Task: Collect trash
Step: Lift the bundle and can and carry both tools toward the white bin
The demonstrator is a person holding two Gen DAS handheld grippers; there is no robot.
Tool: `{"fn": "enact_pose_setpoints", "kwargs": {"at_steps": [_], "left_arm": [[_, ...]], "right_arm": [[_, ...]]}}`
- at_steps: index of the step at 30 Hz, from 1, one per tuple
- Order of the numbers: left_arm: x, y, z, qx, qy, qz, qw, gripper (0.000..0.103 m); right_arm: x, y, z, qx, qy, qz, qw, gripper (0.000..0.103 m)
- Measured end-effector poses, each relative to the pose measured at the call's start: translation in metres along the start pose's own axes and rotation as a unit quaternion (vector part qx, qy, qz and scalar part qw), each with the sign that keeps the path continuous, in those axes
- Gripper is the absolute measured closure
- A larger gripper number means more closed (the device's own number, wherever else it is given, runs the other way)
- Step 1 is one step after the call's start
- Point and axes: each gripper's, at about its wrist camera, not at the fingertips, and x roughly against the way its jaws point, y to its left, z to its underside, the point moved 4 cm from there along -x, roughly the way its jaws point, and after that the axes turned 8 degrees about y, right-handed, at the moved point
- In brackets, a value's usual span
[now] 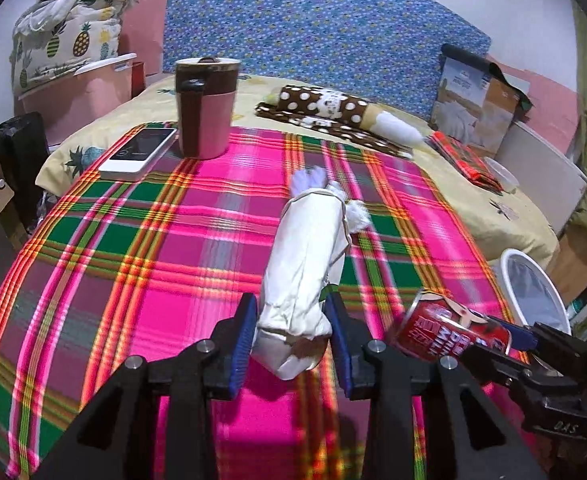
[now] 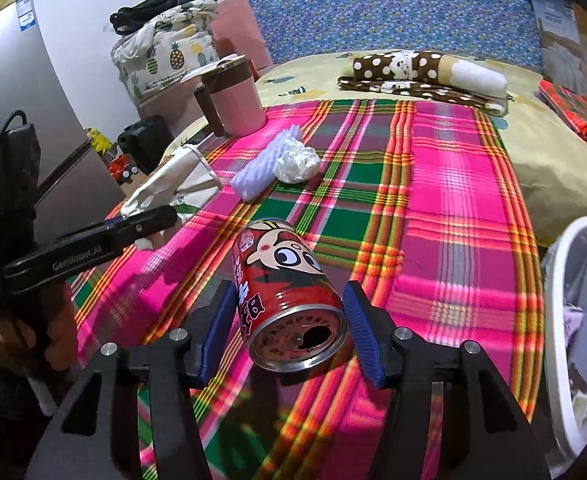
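My left gripper (image 1: 292, 312) is shut on a white crumpled paper bag (image 1: 307, 256), holding it above the plaid cloth (image 1: 153, 248). The bag also shows in the right wrist view (image 2: 169, 184). My right gripper (image 2: 289, 316) is around a red drink can with a cartoon face (image 2: 285, 288), blue pads close on both sides; the can looks lifted off the cloth. The can shows in the left wrist view (image 1: 449, 328). A white foam net (image 2: 261, 164) and a crumpled tissue (image 2: 297, 162) lie on the cloth. A white bin (image 2: 569, 320) stands at the right.
A pink and brown mug (image 1: 205, 108) and a white phone (image 1: 139, 152) sit at the far left of the cloth. A polka-dot rolled blanket (image 1: 333, 112) lies behind. The bin also shows in the left wrist view (image 1: 533, 288). A folded plaid cloth (image 1: 461, 156) lies at the right.
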Motion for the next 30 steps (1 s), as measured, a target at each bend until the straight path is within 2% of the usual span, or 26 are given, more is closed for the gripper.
{"fn": "enact_pose_setpoints", "kwargs": {"at_steps": [12, 16, 20, 25, 30], "left_arm": [[0.014, -0.036, 0.021, -0.03, 0.005, 0.021, 0.9993, 0.066], [0.014, -0.044, 0.026, -0.037, 0.01, 0.024, 0.999, 0.066], [0.013, -0.05, 0.03, -0.041, 0.014, 0.025, 0.9988, 0.066], [0.014, -0.05, 0.033, -0.039, 0.017, 0.021, 0.9989, 0.066], [0.014, -0.047, 0.036, -0.036, 0.02, 0.018, 0.999, 0.066]], "right_arm": [[0.02, -0.011, 0.021, -0.024, -0.015, 0.011, 1.0, 0.048], [0.02, -0.007, 0.03, -0.017, 0.002, -0.011, 1.0, 0.048], [0.013, -0.001, 0.035, 0.003, 0.018, -0.003, 1.0, 0.047], [0.008, 0.003, 0.03, 0.014, 0.022, -0.01, 1.0, 0.042], [-0.003, 0.006, 0.029, 0.022, 0.043, -0.02, 0.999, 0.042]]}}
